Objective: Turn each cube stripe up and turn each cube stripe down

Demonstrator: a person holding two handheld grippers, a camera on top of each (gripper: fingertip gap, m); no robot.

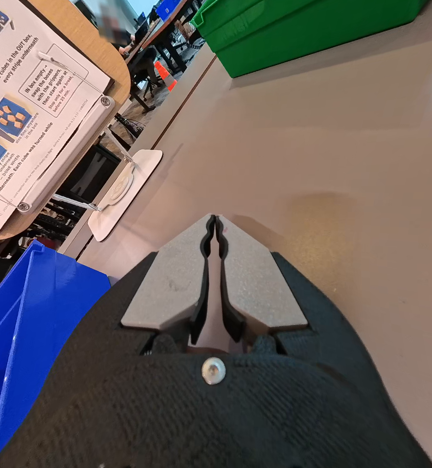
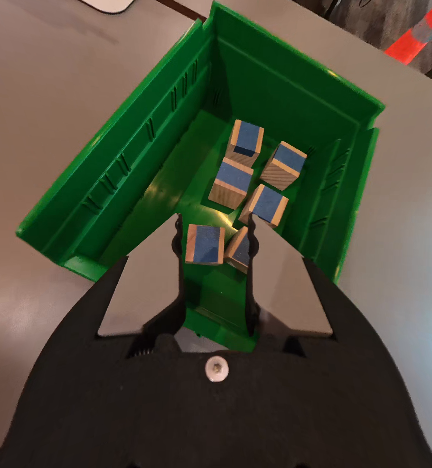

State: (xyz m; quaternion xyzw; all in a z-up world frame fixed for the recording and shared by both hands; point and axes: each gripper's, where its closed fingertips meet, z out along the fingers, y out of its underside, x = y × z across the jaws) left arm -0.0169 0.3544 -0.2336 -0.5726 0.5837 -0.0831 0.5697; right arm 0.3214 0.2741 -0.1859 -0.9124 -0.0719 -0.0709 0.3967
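Several wooden cubes with a blue stripe facing up lie in the green bin. My right gripper is open and empty, hovering above the bin. One cube shows between its fingers, and a second cube is partly hidden by the right finger. Others, such as a cube near the far wall, lie beyond the tips. My left gripper is shut and empty, low over the grey table. The green bin shows at the far right in the left wrist view.
A blue bin stands close at the left of the left gripper. A document stand with an instruction sheet and its white base sit at the table's left edge. An orange cone stands on the floor beyond.
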